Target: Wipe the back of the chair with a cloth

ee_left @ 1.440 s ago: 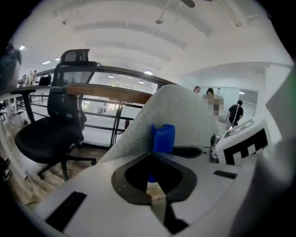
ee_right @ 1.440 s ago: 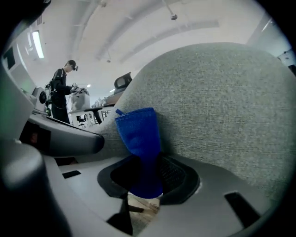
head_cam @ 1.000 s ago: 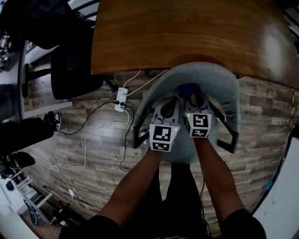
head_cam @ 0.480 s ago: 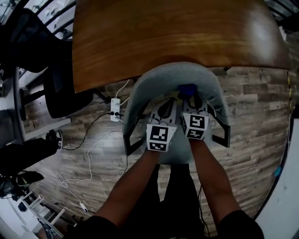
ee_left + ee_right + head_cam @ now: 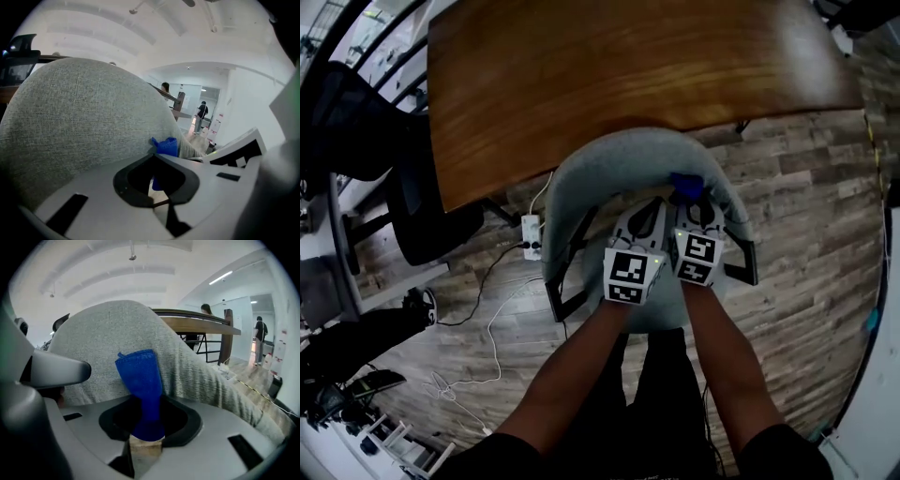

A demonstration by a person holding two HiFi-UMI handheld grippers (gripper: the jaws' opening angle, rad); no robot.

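Now right gripper [image 5: 686,208] pinching blue cloth [image 5: 140,380] by grey chair back [image 5: 600,169]; left gripper [image 5: 639,217] closed, empty; wiping seeming mostly left.

The right gripper [image 5: 688,201] has slid the blue cloth [image 5: 684,183] rightward along the chair back [image 5: 605,167].

Left gripper against the chair back

The left gripper [image 5: 154,156] has its grey jaws drawn together, pointing at the grey woven chair back [image 5: 79,126], which fills the space ahead and to their left. A blue cloth [image 5: 165,146] shows just past the jaw tips, against the fabric. Far ahead to the right, a person [image 5: 202,112] stands in a bright corridor.
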